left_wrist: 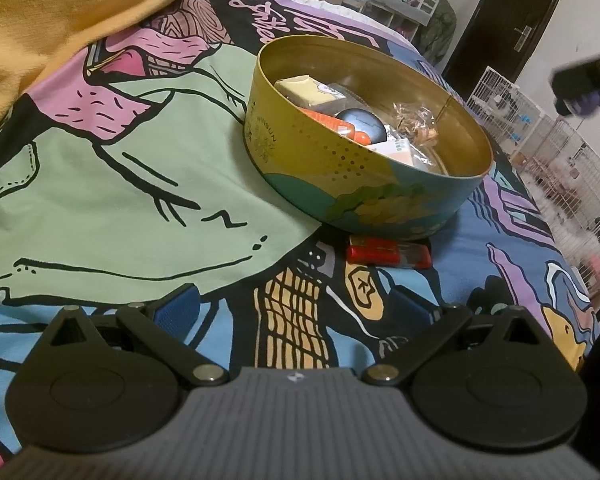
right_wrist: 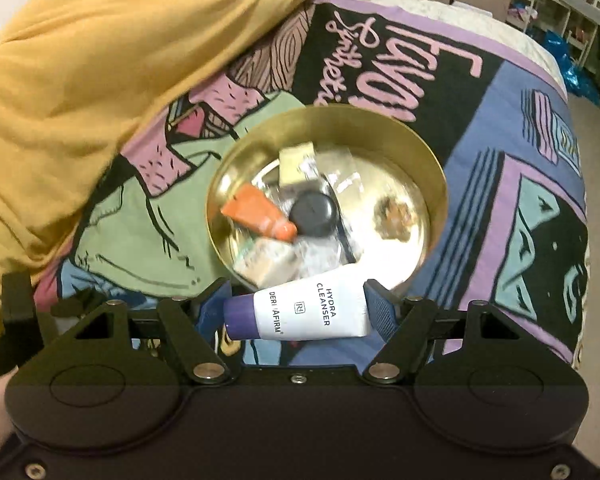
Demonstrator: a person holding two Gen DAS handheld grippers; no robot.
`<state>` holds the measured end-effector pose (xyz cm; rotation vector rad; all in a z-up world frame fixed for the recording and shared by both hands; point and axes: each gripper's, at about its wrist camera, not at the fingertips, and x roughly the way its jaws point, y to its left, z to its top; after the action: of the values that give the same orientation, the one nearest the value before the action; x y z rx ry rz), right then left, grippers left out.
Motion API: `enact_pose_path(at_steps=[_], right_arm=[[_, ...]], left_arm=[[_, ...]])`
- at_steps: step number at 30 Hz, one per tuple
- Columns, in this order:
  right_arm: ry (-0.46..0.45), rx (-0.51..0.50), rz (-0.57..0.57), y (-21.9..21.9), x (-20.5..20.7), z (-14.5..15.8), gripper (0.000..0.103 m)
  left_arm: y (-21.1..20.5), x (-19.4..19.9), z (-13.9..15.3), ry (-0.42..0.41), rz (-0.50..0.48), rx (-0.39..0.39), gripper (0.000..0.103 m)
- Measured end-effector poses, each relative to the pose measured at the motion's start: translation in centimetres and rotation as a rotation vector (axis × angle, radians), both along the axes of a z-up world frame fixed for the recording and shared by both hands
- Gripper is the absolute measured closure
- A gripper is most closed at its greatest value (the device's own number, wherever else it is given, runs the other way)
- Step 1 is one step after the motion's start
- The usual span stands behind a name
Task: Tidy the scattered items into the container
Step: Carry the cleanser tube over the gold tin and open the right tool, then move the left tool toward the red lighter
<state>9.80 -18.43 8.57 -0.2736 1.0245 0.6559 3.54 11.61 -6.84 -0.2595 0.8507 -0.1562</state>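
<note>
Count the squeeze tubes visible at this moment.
2. A white squeeze tube with a purple cap is clamped in the right gripper above the round gold tin; an orange tube lies inside it. Others may be hidden beneath.

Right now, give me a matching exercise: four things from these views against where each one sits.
Things:
1. white cleanser tube
2. red lighter
3. orange tube
4. yellow blanket

Places:
A. on the bedspread just outside the round tin
B. inside the tin
C. piled at the far left of the bed
D. clamped in the right hand-held gripper

Pairs: 1-D, 2-A, 3-B, 4-C
</note>
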Motion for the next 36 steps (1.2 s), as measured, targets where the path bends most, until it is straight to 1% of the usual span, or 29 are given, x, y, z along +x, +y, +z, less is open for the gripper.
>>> enact_pose_path(at_steps=[5,12,15,16,17,18,19,21,22,25,28,32,36], right_arm=[[0.002,0.004,-0.004,2.5,1.6,0.0,0.033],[0.012,0.002,-0.02,5.3,3.3,-0.9,0.033],[0.001,0.007,-0.049,6.0,3.8,-1.1,0.032],[-0.008,0.017,-0.069,6.1,4.1,-1.1,0.031],[-0.029,0.035,-0.089,6.1,4.3,-1.0,0.026],[-0.051,0.047,-0.11,5.9,4.5,-0.9,0.008],[-0.071,0.053,-0.137,5.7,4.6,-0.7,0.0],[-0.118,0.077,-0.192,4.9,4.3,-0.4,0.0],[-0.116,0.088,-0.191,4.5,4.2,-0.4,0.0],[-0.072,0.099,-0.173,2.8,3.4,-1.2,0.0],[-0.054,0.062,-0.169,0.9,1.9,-2.6,0.0],[-0.067,0.009,-0.164,-1.9,-0.7,-4.5,0.0],[-0.079,-0.01,-0.179,-4.0,-2.3,-5.9,0.0]], left_arm=[[0.1,0.0,0.0,0.0,-0.004,-0.013,0.0],[0.0,0.1,-0.2,0.006,-0.019,-0.027,0.0],[-0.1,0.1,-0.3,0.009,-0.028,-0.034,0.0],[-0.2,0.2,-0.3,0.012,-0.031,-0.034,0.0],[-0.2,0.2,-0.4,0.014,-0.034,-0.033,0.0],[-0.3,0.2,-0.4,0.016,-0.036,-0.032,0.0],[-0.3,0.2,-0.5,0.017,-0.039,-0.031,0.0],[-0.3,0.2,-0.5,0.016,-0.041,-0.033,0.0],[-0.3,0.1,-0.5,0.017,-0.042,-0.034,0.0],[-0.4,0.3,-0.6,0.023,-0.044,-0.035,0.0],[-0.5,0.3,-0.7,0.027,-0.049,-0.028,0.0],[-0.8,0.4,-0.9,0.03,-0.056,-0.019,0.0],[-1.0,0.2,-0.9,0.028,-0.064,-0.011,0.0]])
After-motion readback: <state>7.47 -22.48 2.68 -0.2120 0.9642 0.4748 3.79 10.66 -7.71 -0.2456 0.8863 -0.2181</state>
